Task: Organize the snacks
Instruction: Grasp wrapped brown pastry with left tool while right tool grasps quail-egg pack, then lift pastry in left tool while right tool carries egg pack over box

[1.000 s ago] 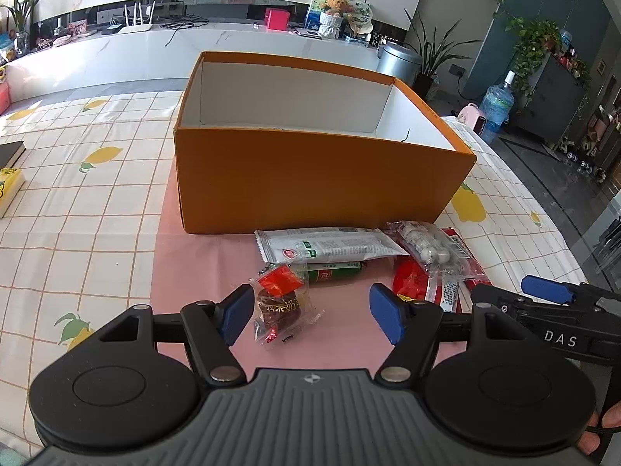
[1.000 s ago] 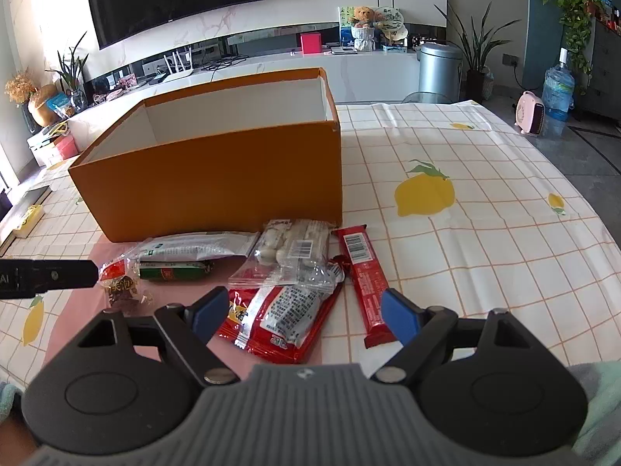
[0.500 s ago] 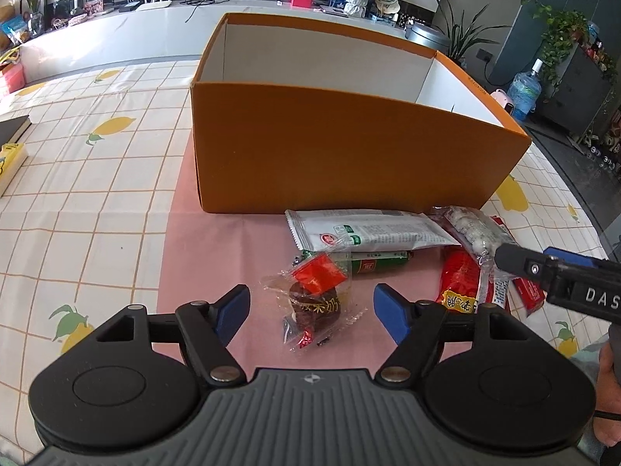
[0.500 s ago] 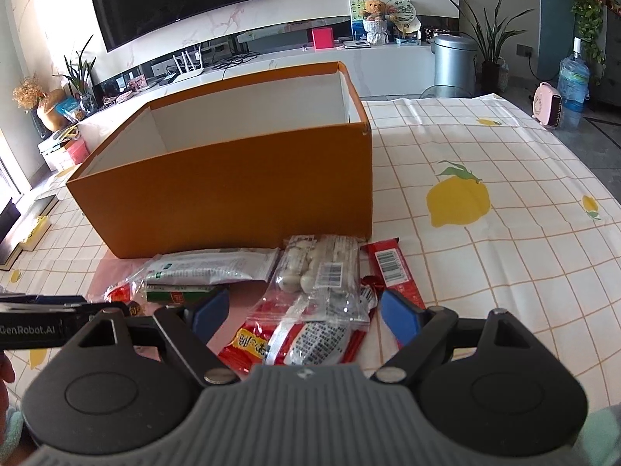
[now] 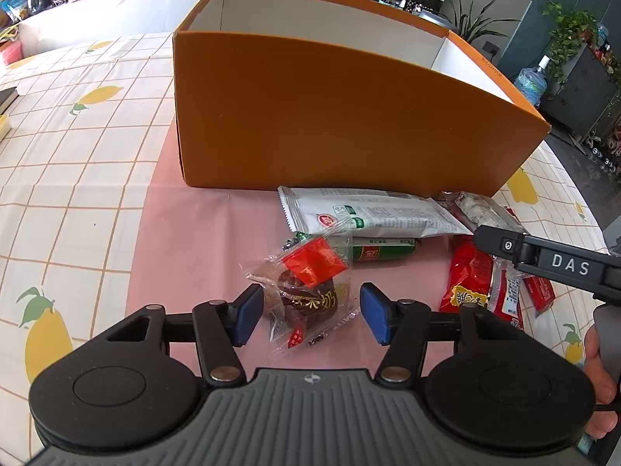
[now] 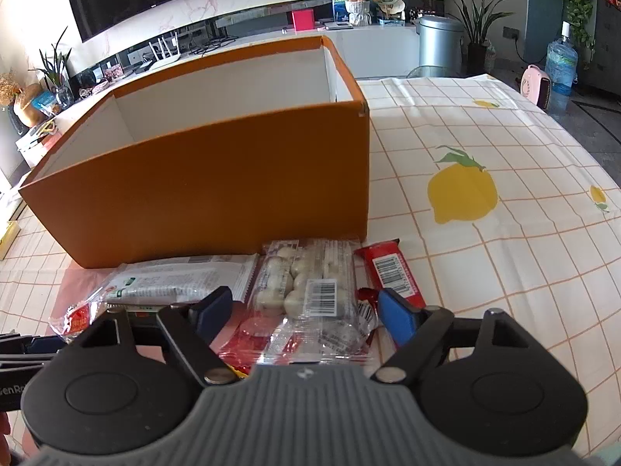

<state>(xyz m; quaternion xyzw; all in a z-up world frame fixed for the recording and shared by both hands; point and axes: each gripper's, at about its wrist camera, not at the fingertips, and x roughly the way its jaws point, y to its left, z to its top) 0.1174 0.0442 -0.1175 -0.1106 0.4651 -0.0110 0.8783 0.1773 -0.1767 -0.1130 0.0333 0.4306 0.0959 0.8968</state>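
Note:
An open orange box [image 5: 330,116] stands on the table; it also shows in the right wrist view [image 6: 217,186]. Snacks lie in front of it. My left gripper [image 5: 310,316] is open, its pads on either side of a clear-wrapped brown candy with a red tag [image 5: 310,291]. My right gripper [image 6: 306,312] is open, straddling a clear pack of white balls [image 6: 306,287] that lies on red packets [image 6: 248,334]. A white-green packet [image 5: 368,217], a green stick [image 5: 382,250] and a red bar [image 6: 392,272] lie nearby.
A lemon-print checked tablecloth [image 6: 485,202] covers the table, with a pink mat [image 5: 186,233] under the box and snacks. A book [image 5: 6,97] lies at the far left edge. A counter, bin and plants stand beyond the table.
Both grippers have moved forward and down toward the snacks. The left now brackets the brown candy; the right now brackets the pack of white balls.

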